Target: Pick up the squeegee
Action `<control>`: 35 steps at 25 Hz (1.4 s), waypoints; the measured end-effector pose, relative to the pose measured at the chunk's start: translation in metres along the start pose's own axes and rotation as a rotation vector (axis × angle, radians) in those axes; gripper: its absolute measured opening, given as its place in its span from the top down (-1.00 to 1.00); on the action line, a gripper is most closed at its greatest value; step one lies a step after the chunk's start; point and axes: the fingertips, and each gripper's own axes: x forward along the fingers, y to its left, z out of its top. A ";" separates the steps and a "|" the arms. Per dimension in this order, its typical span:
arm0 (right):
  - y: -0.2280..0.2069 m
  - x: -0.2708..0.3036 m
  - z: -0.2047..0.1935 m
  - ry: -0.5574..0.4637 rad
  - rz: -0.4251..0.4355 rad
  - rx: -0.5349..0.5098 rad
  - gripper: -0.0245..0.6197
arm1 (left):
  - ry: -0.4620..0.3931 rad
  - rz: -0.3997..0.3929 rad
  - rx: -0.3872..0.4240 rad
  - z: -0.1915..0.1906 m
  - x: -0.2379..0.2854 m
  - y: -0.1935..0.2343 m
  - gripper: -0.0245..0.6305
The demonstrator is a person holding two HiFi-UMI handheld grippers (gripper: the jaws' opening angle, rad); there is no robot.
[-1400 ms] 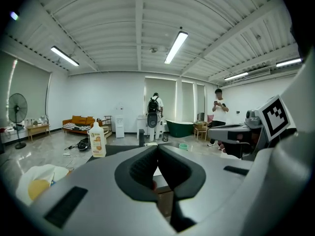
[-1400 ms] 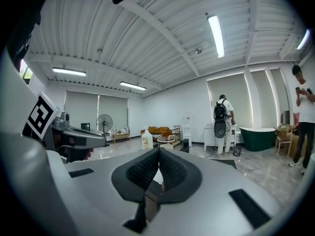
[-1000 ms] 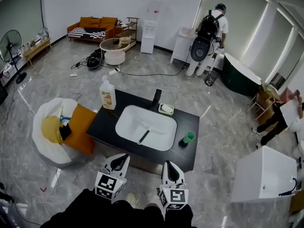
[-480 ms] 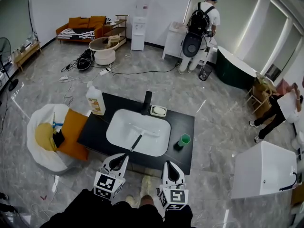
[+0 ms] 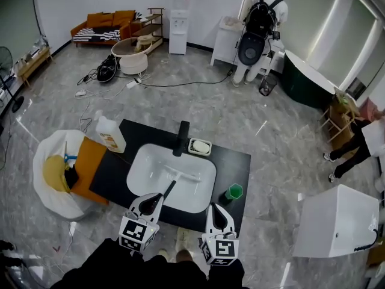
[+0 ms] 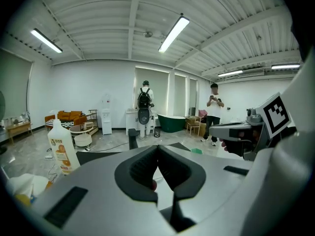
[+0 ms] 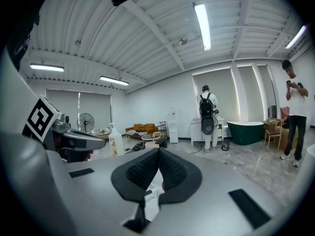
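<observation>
Two grippers, both clenched on nothing, hang at the near edge of the black counter [image 5: 237, 161] as I run the rig from afar. From the head view, the squeegee [image 5: 173, 184] lies inside the white sink [image 5: 139, 161]. Its blade is toward the faucet [image 5: 180, 138] and its dark handle runs back toward me. The left gripper [image 5: 154, 200] sits just at the near end of that handle, and I cannot tell whether it is touching or only over it. The right gripper [image 5: 218, 213] is near the sink's front right corner, beside the green cup [image 5: 234, 191]. A soap dish [image 5: 199, 146] and a pump bottle [image 5: 110, 134] stand clear at the back and left.

The left gripper view shows its pads pressed together with nothing between them [image 6: 157, 154]. The bottle [image 6: 60, 149] is off to the left beyond.

The right gripper view shows the same, jaws meeting in a closed seam [image 7: 158, 156]. Only a sliver of white basin is visible beneath.

I judge the approach to be the step in hand, since the squeegee lies untouched in the basin. The next move calls for spreading one pair of jaws, likely the left as it is nearer the handle. That gripper must then dip into the basin, line its jaws across the handle and close. The handle is slim and lies on a curved, slick basin, so a shallow grip could let it slide away.
</observation>
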 end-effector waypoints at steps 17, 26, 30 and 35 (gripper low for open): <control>-0.052 0.128 -0.067 0.172 0.044 0.062 0.87 | 0.150 0.006 -0.079 -0.058 0.133 0.053 0.86; -0.072 0.171 -0.118 0.262 0.064 0.110 0.87 | 0.236 0.009 -0.118 -0.103 0.185 0.065 0.86; -0.076 0.182 -0.133 0.294 0.070 0.130 0.87 | 0.276 0.009 -0.126 -0.118 0.200 0.070 0.86; -0.081 0.192 -0.140 0.309 0.074 0.132 0.87 | 0.370 -0.008 -0.140 -0.149 0.218 0.076 0.86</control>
